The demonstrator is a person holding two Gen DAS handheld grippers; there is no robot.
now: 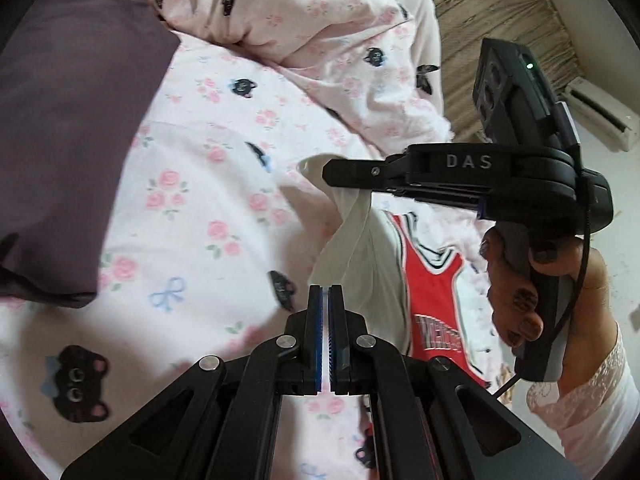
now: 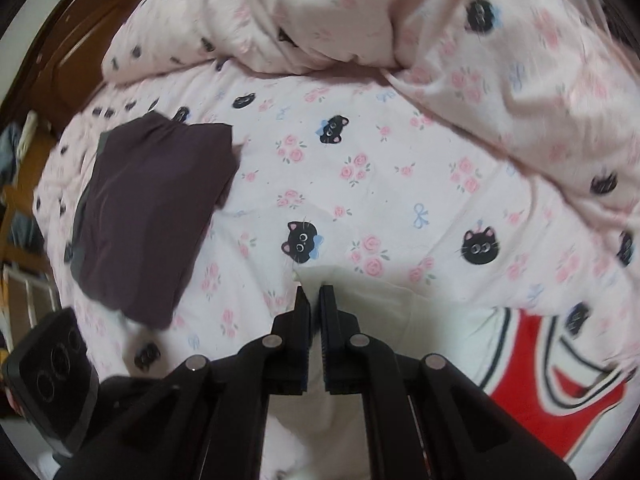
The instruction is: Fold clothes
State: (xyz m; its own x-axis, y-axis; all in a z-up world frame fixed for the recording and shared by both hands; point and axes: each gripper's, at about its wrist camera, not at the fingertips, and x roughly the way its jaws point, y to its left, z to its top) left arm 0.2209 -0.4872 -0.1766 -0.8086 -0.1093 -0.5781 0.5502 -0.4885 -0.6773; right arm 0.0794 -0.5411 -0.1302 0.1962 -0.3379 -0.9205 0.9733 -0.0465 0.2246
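A white garment (image 1: 374, 264) with a red basketball-jersey print (image 1: 434, 300) hangs lifted over the bed. My left gripper (image 1: 325, 292) is shut on its white edge. My right gripper (image 1: 332, 170), seen from the side in the left wrist view, is shut on another part of the same edge, higher up. In the right wrist view my right gripper (image 2: 315, 294) is shut on the white fabric (image 2: 360, 300), with the red print (image 2: 532, 376) at lower right. A folded dark purple garment (image 2: 152, 216) lies on the bed to the left; it also shows in the left wrist view (image 1: 68, 128).
The bed has a pink sheet (image 2: 380, 184) with cats and roses. A bunched duvet (image 2: 440, 20) of the same print lies at the far side. A wooden headboard (image 2: 80, 28) is at upper left. The left gripper's body (image 2: 52, 376) shows at lower left.
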